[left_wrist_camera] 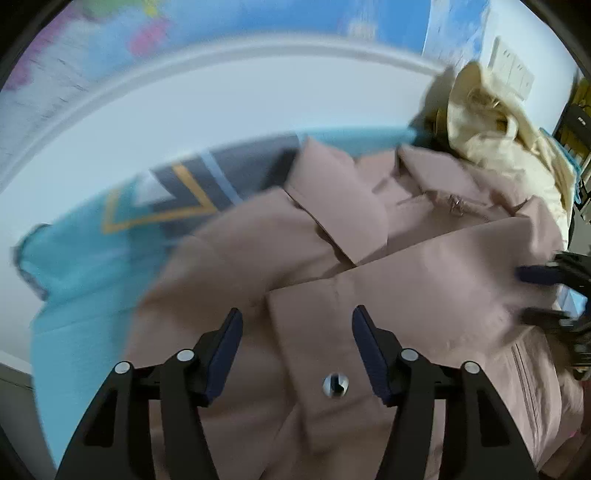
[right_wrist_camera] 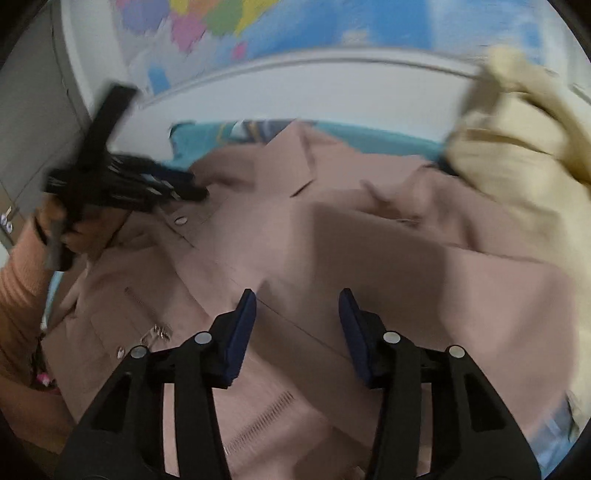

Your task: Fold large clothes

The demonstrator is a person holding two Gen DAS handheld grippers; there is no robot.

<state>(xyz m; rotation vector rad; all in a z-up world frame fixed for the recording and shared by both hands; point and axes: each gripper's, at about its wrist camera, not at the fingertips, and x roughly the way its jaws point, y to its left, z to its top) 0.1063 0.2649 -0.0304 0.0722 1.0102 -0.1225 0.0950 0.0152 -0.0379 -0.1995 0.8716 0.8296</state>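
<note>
The pink coat [left_wrist_camera: 424,266] lies partly folded on a blue cover [left_wrist_camera: 81,288], filling the near and middle ground of both views. A flap with a metal snap [left_wrist_camera: 335,385] lies uppermost near the left gripper [left_wrist_camera: 297,354]; the collar and a small buckle [left_wrist_camera: 456,205] sit farther off. A cream garment [left_wrist_camera: 491,140] is heaped at the far right, touching the coat's far edge. A wall map [right_wrist_camera: 258,26] hangs behind.

Left gripper: jaws apart, nothing between them, pads clear of the cloth. Right gripper [right_wrist_camera: 297,336]: jaws likewise apart and empty, poised over a broad folded panel; a zip [right_wrist_camera: 258,417] runs along the near cloth below it. In the right wrist view the left gripper appears at far left, blurred, held by a hand [right_wrist_camera: 70,229] in a peach sleeve [right_wrist_camera: 18,288].

Handling judgement: the coat looks padded and soft, fairly bulky though probably not heavy, with a smooth shell likely to slide on itself. Layers may spring open once let go. Best purchase would be on firm edges, the hem, the flap border or the seam by the zip, taking several layers at once. Avoid pinching the snap or buckle.
</note>
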